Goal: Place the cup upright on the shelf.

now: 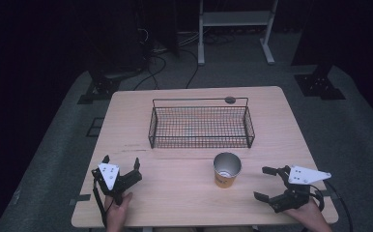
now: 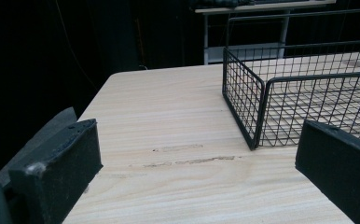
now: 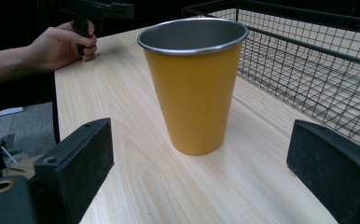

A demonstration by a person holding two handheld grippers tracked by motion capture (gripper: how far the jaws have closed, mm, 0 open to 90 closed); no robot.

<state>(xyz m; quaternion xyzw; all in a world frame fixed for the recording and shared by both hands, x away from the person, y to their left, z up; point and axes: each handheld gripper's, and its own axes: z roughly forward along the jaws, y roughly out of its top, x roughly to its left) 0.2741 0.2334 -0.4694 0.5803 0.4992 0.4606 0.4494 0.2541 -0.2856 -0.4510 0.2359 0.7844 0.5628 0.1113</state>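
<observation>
Darkness swallows the room beyond the table [image 1: 271, 125] in the high view, and the person's forearms are cut off by the bottom edge. A yellow cup [image 1: 227, 169] with a metal rim stands upright on the wood, just in front of the wire basket [image 1: 201, 126] and apart from it. The left gripper [image 1: 121, 163] sits near the front left corner, jaws spread with nothing between them, its handle wrapped by the left hand [image 1: 118, 205]. The right gripper [image 1: 270, 182] lies on its side, jaws wide apart and pointing toward the cup, well short of it; the right hand [image 1: 308, 212] holds it from behind.

From the left gripper view, both black jaws are cropped by the frame edges and stand far apart over bare wood. The basket's [image 2: 262, 93] near corner rises ahead to the right, its far end running out of the picture.

From the right gripper view, the cup [image 3: 194, 84] stands centred between the parted jaws but beyond their tips, untouched. Any marking on its side is too faint to read. The basket [image 3: 308, 56] is behind it, and the left hand [image 3: 61, 44] grips its tool's handle at the far edge.
</observation>
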